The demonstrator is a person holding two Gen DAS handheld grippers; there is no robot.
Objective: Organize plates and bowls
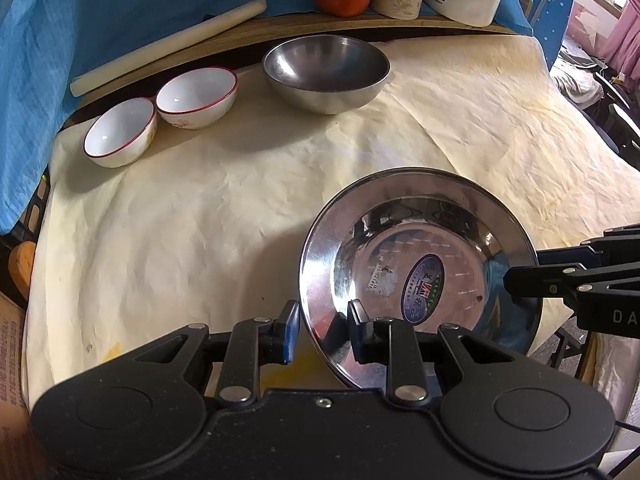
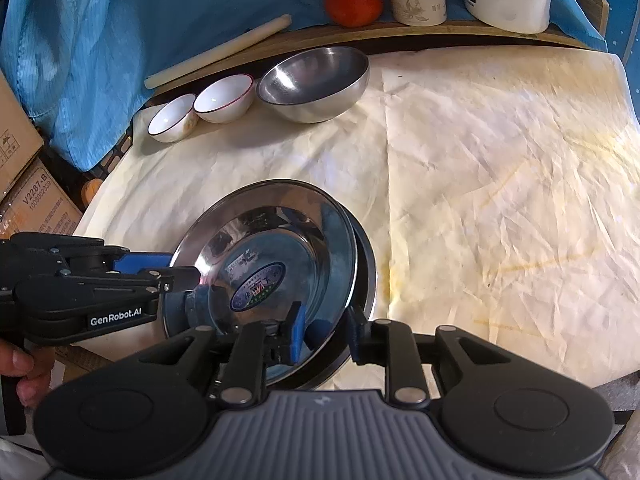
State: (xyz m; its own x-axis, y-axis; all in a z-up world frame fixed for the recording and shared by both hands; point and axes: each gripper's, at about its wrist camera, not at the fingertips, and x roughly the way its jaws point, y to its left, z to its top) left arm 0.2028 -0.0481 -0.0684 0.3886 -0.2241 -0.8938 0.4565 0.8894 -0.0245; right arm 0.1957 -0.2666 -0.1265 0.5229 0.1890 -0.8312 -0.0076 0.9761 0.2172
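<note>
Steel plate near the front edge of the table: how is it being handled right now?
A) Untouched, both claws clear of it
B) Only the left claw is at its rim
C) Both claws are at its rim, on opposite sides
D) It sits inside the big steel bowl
C: the left claw and right claw each straddle the steel plate rim, on opposite sides.

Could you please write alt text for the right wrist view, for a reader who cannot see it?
Both grippers straddle the rim of a shiny steel plate tilted over a second plate, the right gripper at its near edge, the left gripper at its left edge. Behind, on cream paper, sit two white bowls and a steel bowl.
</note>
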